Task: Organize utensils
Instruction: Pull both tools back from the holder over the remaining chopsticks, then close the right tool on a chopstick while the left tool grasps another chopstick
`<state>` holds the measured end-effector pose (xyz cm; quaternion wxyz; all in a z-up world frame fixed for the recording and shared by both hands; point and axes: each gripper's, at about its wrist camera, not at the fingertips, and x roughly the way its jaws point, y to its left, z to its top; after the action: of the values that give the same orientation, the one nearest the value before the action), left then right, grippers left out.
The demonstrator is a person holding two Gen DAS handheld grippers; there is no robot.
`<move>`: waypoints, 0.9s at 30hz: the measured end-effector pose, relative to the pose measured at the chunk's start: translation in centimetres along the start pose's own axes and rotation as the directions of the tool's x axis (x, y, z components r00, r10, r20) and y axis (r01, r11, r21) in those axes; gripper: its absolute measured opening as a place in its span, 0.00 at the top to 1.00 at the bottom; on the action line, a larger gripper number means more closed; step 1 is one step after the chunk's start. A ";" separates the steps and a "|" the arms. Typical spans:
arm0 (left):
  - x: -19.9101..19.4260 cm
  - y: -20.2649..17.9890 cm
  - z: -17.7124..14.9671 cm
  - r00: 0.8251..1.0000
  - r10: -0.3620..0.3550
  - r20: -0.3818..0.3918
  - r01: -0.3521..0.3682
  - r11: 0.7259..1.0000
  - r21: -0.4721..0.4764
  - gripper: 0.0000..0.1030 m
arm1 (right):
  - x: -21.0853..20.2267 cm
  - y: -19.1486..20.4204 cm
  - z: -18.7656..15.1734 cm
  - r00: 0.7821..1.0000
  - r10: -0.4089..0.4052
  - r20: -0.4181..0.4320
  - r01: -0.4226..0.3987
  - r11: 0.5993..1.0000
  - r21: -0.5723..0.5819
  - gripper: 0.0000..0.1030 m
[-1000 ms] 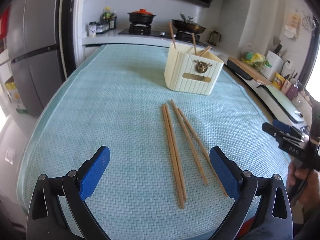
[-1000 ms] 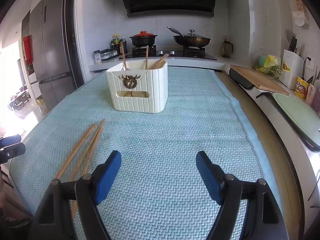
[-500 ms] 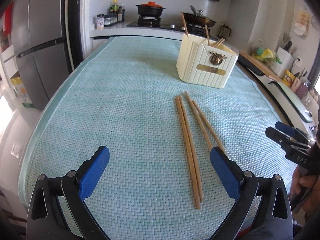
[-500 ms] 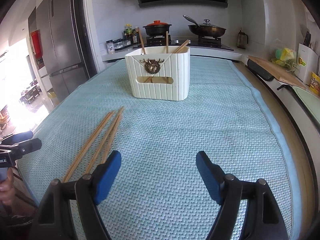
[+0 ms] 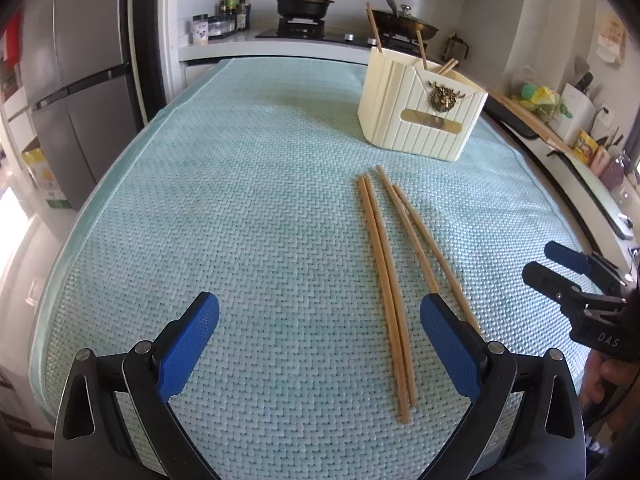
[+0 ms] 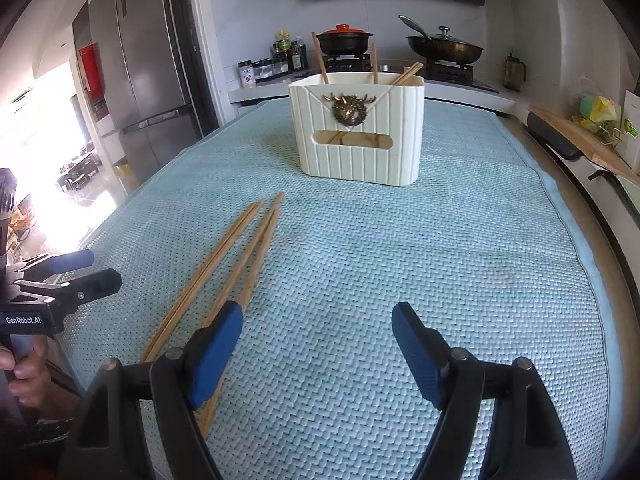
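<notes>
Chopsticks (image 5: 386,276) lie flat on the blue-green mat (image 5: 240,200), four of them, in two pairs side by side. From the left wrist view they start a little way in front of the cream holder (image 5: 420,120) and run back toward the camera. More chopsticks already stand in that holder. The left gripper (image 5: 320,340) has its blue pads wide apart with nothing between them except the near ends of one pair lying on the mat. The other pair runs under its right pad. The right gripper (image 5: 560,268) shows at the right edge, with a hand (image 5: 600,376) around its handle.

From the right wrist view, the same chopsticks (image 6: 224,276) lie to the left, well apart from the holder (image 6: 360,136). The right gripper (image 6: 318,344) is spread open too and holds nothing. Its left pad sits over the nearest pair.

I think these sticks are light, stiff and thin. They look smooth, so they may roll or slip. A good place to pinch is near the middle, across a pair, so it does not tip.
</notes>
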<state>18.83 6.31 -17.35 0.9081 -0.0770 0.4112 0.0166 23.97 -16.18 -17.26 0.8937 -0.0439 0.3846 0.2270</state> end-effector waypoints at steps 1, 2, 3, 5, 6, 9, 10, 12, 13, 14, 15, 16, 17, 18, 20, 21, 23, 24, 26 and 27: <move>0.0 0.1 0.0 1.000 0.001 -0.002 -0.001 1.000 -0.002 0.02 | 0.2 0.2 0.2 1.000 0.003 -0.003 -0.003 1.000 -0.008 0.24; 0.0 0.1 0.0 1.000 0.002 -0.003 -0.002 1.000 -0.003 0.02 | 0.4 0.5 0.3 1.000 0.004 -0.003 -0.004 1.000 -0.014 0.24; 0.0 0.2 -0.1 1.000 0.003 -0.002 -0.003 1.000 -0.004 0.02 | 0.6 0.8 0.5 1.000 0.007 -0.004 -0.007 1.000 -0.022 0.25; -0.1 0.4 -0.1 1.000 0.004 -0.001 -0.004 1.000 -0.010 0.02 | 1.1 1.4 0.9 1.000 0.018 -0.008 -0.018 0.999 -0.040 0.34; -0.2 0.5 -0.2 1.000 0.004 0.000 -0.004 1.000 -0.013 0.02 | 1.4 1.8 1.2 1.000 0.023 -0.014 -0.024 0.998 -0.053 0.41; -0.3 0.8 -0.2 1.000 0.005 0.002 -0.005 1.000 -0.024 0.02 | 2.8 3.0 1.8 0.998 0.049 -0.045 -0.053 0.995 -0.088 0.57; -0.3 0.8 -0.2 1.000 0.006 0.003 -0.006 1.000 -0.026 0.02 | 3.3 3.3 2.0 0.997 0.057 -0.058 -0.062 0.993 -0.098 0.64; -0.4 0.9 -0.2 1.000 0.008 0.005 -0.008 1.000 -0.029 0.02 | 4.5 3.9 2.2 0.994 0.070 -0.082 -0.079 0.991 -0.107 0.68; -0.5 0.9 -0.3 1.000 0.008 0.006 -0.008 1.000 -0.029 0.02 | 5.1 4.2 2.2 0.992 0.076 -0.096 -0.087 0.990 -0.110 0.71; -0.5 1.0 -0.3 1.000 0.009 0.007 -0.008 1.000 -0.030 0.02 | 5.5 4.4 2.1 0.991 0.084 -0.108 -0.096 0.989 -0.111 0.73; -0.6 1.0 -0.3 1.000 0.010 0.008 -0.009 1.000 -0.030 0.02 | 6.0 4.7 2.1 0.989 0.089 -0.121 -0.103 0.988 -0.117 0.77; -0.6 1.0 -0.4 1.000 0.011 0.008 -0.011 1.000 -0.030 0.02 | 6.4 5.1 1.9 0.987 0.089 -0.133 -0.106 0.986 -0.128 0.79; -0.6 1.1 -0.4 1.000 0.013 0.007 -0.012 0.999 -0.030 0.02 | 6.8 5.4 1.7 0.986 0.082 -0.142 -0.103 0.985 -0.142 0.79; -0.5 1.1 -0.4 1.000 0.013 0.005 -0.013 0.999 -0.031 0.02 | 7.1 5.6 1.5 0.987 0.066 -0.147 -0.090 0.984 -0.156 0.84; -0.3 1.2 -0.5 1.000 0.013 0.000 -0.013 0.999 -0.033 0.02 | 7.5 5.6 1.1 0.988 0.033 -0.149 -0.058 0.984 -0.168 0.90; -0.3 1.2 -0.5 1.000 0.013 -0.002 -0.013 0.999 -0.035 0.02 | 7.4 5.4 1.0 0.990 0.026 -0.142 -0.049 0.986 -0.159 0.92; -0.1 1.2 -0.5 1.000 0.010 -0.007 -0.010 0.999 -0.035 0.02 | 7.1 5.0 0.9 0.992 -0.016 -0.128 -0.003 0.990 -0.143 0.93; 0.0 1.1 -0.5 1.000 0.008 -0.010 -0.009 0.999 -0.034 0.02 | 6.9 4.6 0.8 0.992 -0.035 -0.123 0.019 0.992 -0.128 0.93; 0.3 1.0 -0.4 1.000 0.003 -0.015 -0.004 1.000 -0.030 0.02 | 6.6 3.3 0.6 0.991 -0.060 -0.123 0.050 0.995 -0.083 0.93; 0.4 0.9 -0.4 1.000 0.001 -0.018 -0.001 1.000 -0.028 0.02 | 6.4 2.7 0.4 0.989 -0.083 -0.121 0.075 0.995 -0.062 0.93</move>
<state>18.68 7.13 -18.00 0.9033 -0.0898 0.4190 0.0222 26.89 -11.30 -21.21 0.8749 -0.0986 0.4303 0.1992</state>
